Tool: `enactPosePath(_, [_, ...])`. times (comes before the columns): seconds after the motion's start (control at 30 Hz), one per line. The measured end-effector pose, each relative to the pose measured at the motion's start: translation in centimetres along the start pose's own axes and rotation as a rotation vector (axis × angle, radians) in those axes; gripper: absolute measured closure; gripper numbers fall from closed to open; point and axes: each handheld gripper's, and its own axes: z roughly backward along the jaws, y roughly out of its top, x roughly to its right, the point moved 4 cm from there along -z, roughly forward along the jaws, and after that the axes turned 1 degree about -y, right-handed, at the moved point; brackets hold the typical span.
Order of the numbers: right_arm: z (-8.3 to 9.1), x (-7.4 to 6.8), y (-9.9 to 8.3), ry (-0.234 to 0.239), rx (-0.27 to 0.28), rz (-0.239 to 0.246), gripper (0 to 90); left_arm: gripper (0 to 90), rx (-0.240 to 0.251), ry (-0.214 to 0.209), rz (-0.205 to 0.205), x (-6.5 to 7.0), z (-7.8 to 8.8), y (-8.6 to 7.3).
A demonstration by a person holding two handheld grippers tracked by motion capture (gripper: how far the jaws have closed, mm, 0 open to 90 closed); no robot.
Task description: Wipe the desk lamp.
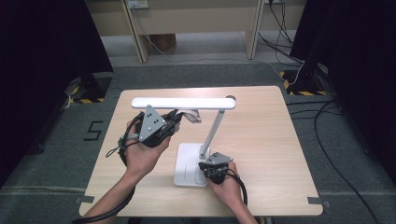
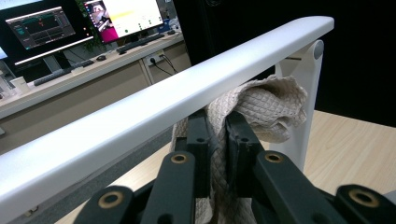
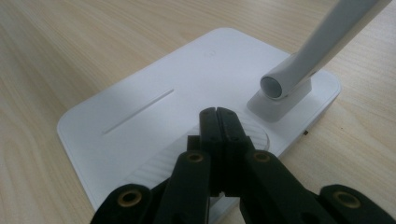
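High view, step: wiping looks to be in hand; the left tool [image 1: 175, 120] carries a cloth [image 1: 190, 116] just under the white lamp head [image 1: 182, 103], while the right tool [image 1: 208, 170] rests on the lamp base [image 1: 186, 164] as if to steady it on the bench [image 1: 261, 140]
High view, places: the head runs across just beyond the left tool's tips; the slanted lamp arm [image 1: 212, 133] rises from the base just beyond the right tool

Left gripper view, tool state: the left tool [image 2: 217, 140] pinches the cloth [image 2: 261, 107], its jaws drawn in with the waffle-weave fabric bunched between them
Left gripper view, places: the lamp head [image 2: 154, 105] crosses directly above the jaw tips; the cloth seems to touch its underside, though true contact is hard to tell; the hinge end lies ahead and to the right

Right gripper view, tool state: the right tool [image 3: 218, 116] is pressed together, nothing between its jaws
Right gripper view, places: its tips sit on or just over a ribbed round patch of the lamp base [image 3: 140, 121]; the lamp arm [image 3: 322, 51] socket lies just ahead to the right

Next move, judged: slide the cloth along the head with light upward pressure; keep the right tool bearing down so the lamp does not tip or skate
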Motion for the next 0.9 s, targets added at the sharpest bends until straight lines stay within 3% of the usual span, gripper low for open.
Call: enactPosePath(0.9, [-0.01,-0.01,0.01,0.000,0.000,0.002,90.0,81.3,0.003,-0.018,0.006,0.71,-0.77,0.32])
